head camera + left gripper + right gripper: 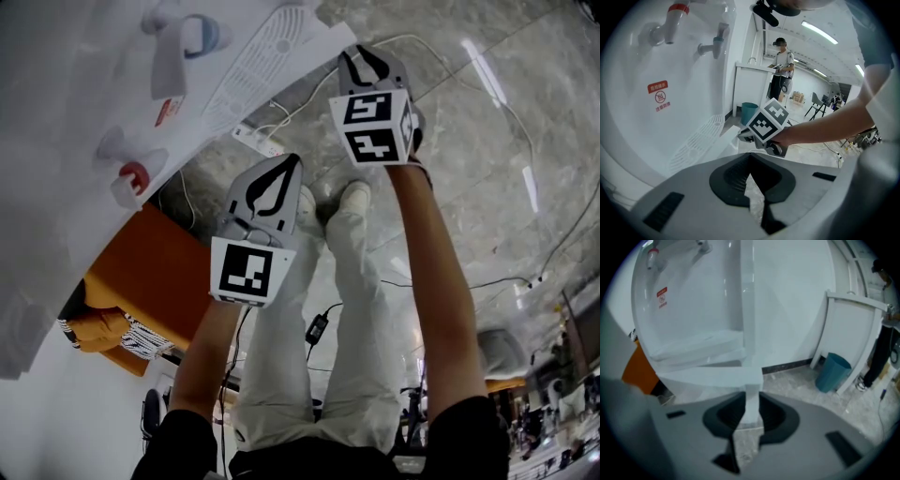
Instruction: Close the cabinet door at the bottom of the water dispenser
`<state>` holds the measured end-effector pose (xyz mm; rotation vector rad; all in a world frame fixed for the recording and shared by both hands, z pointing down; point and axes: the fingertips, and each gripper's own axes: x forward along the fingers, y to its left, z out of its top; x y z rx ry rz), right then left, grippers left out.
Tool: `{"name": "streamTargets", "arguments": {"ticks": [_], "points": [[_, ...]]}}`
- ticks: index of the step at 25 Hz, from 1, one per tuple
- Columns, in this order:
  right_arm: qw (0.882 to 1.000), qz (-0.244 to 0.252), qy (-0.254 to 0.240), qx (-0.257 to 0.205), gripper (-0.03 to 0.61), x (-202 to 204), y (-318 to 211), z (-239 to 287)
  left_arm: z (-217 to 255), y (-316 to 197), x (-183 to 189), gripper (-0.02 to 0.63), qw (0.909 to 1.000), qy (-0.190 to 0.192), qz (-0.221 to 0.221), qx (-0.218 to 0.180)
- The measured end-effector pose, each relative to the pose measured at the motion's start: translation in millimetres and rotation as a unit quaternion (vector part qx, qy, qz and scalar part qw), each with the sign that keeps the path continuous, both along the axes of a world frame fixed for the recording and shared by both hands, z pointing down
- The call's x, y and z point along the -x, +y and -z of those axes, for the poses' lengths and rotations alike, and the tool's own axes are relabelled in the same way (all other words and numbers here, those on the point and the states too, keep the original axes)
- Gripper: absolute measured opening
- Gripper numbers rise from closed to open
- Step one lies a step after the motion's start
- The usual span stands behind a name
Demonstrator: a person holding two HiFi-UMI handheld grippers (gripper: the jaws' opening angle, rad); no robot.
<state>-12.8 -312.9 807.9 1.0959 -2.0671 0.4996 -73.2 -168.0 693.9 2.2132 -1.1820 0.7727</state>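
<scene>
The right tongs [366, 58] have their jaws about half closed on the free edge of the cabinet door [752, 404]. The white strip fills the gap between the pads and runs down to the stone floor. The door stands open at the bottom of the water dispenser [693, 301], straight ahead of the right tongs.

The left tongs [292, 164] hang nearer the person, behind and to the left of the right pair. Their jaws are a narrow slit apart with only floor showing through, so they hold nothing.

Each pair carries one cube with black and white square markers.

Up and to the left of both tongs the dispenser has two taps, one red tap [675, 16] and one blue tap [715, 47]. Below the taps sits one red label [658, 96] with a round warning sign and lines of small characters, too small for me to read. Under that is one slotted drip tray [696, 140].

Off to the left of both tongs stands one orange box [155, 272]. One white power strip [258, 141] lies on the floor between the two pairs. To the right beyond the right tongs stands one teal bin [833, 371], and another person [780, 65] stands at a white counter further off.
</scene>
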Motion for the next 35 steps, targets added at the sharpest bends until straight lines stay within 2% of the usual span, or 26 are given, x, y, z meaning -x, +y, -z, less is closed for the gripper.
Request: {"name": "streamTargets", "arguments": {"ticks": [3,15,28,35], "points": [[1.000,0.005,0.005,-0.008,0.103,5.4,-3.7,-0.9,-2.1,-3.3,5.0,0.008,1.0000,-0.003,0.005,-0.002],[0.999,-0.011,-0.047,-0.004,0.092,21.8,-22.8,-1.9,-7.5,-13.2,8.4,0.009,0.9999,-0.012,0.006,-0.002],[0.998,-0.018,-0.067,-0.009,0.087,33.0,-35.1,-3.1,-13.6,-13.6,8.4,0.008,0.9998,-0.016,-0.004,-0.008],[0.997,-0.011,-0.072,-0.015,0.087,42.9,-43.9,-5.1,-18.1,-17.3,16.2,0.008,0.9998,-0.015,0.013,-0.006]]}}
